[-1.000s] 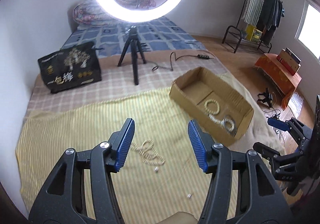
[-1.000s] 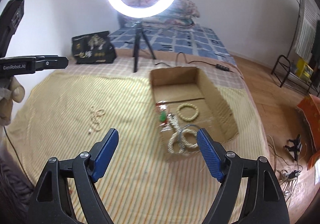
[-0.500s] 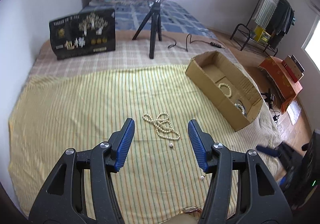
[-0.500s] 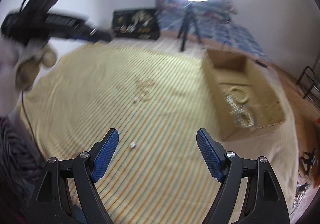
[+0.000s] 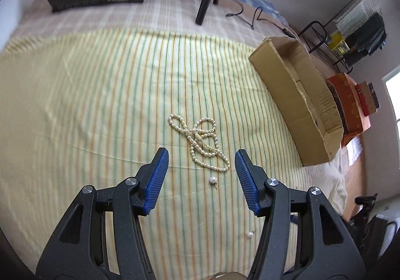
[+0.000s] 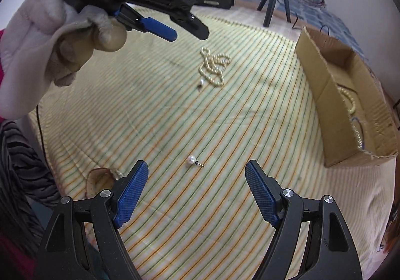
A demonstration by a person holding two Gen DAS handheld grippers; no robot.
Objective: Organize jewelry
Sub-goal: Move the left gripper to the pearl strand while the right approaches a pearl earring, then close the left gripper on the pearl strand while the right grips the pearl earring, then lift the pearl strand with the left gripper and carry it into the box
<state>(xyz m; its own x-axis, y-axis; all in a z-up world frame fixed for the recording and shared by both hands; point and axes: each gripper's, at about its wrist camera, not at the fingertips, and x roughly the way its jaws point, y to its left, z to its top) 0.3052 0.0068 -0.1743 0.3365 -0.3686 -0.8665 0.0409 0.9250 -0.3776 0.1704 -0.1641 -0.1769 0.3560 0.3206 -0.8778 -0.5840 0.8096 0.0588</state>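
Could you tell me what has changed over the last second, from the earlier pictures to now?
Both grippers have come down toward the striped cloth. The left gripper now sits just short of the pearl necklace, and the right gripper frames a loose pearl earring. Nothing was taken hold of or let go. Both stay open and empty, and the jewelry and cardboard box lie where they were.
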